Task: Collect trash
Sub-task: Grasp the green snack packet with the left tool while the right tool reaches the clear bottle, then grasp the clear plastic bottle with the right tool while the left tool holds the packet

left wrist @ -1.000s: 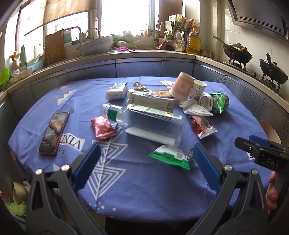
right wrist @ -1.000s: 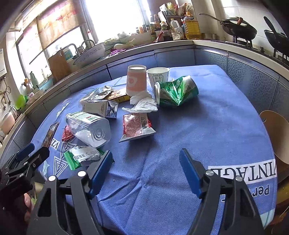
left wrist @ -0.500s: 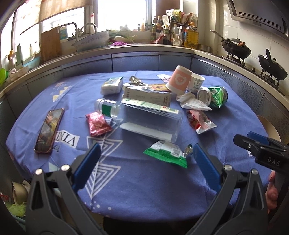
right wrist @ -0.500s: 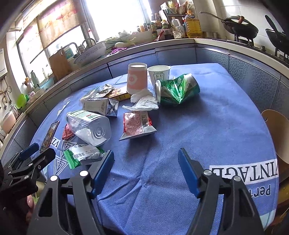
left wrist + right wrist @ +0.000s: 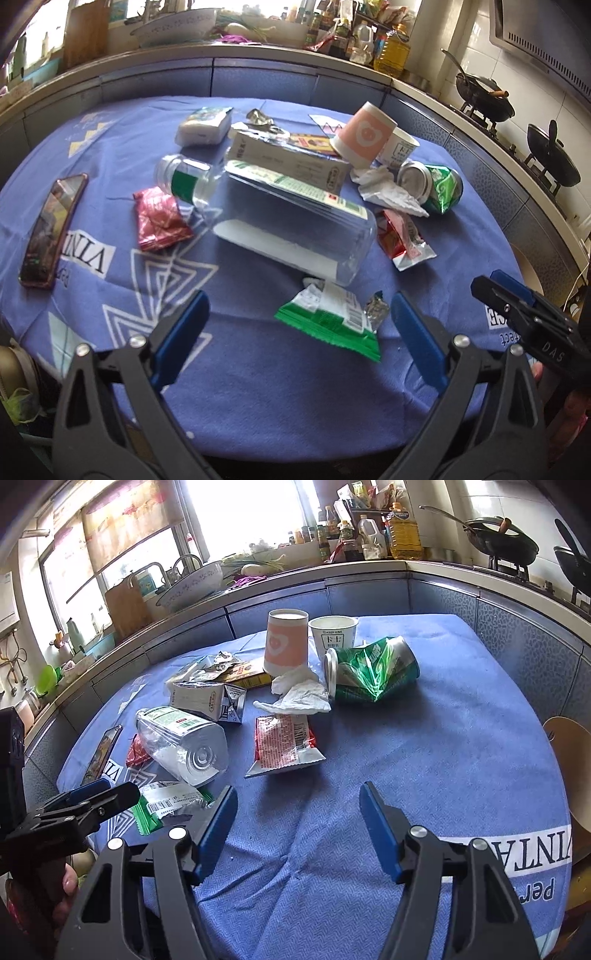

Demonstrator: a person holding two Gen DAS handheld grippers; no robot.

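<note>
Both grippers closing, nothing between the jaws: left gripper still wide, hovering over green wrapper at near table edge; right gripper narrower, over bare blue tablecloth. Trash mid-table: clear bottle on its side, crushed green can, red packet, pink cup.

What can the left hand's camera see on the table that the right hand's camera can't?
Only the left wrist view shows the white packet at the far side of the table and the clear bottle's green-banded neck. Only the right wrist view shows the bottle's round bottom and the tops of the pink paper cup and the white cup. Both show the crushed green can, the crumpled tissue, the phone, the green wrapper and the red snack bag.
</note>
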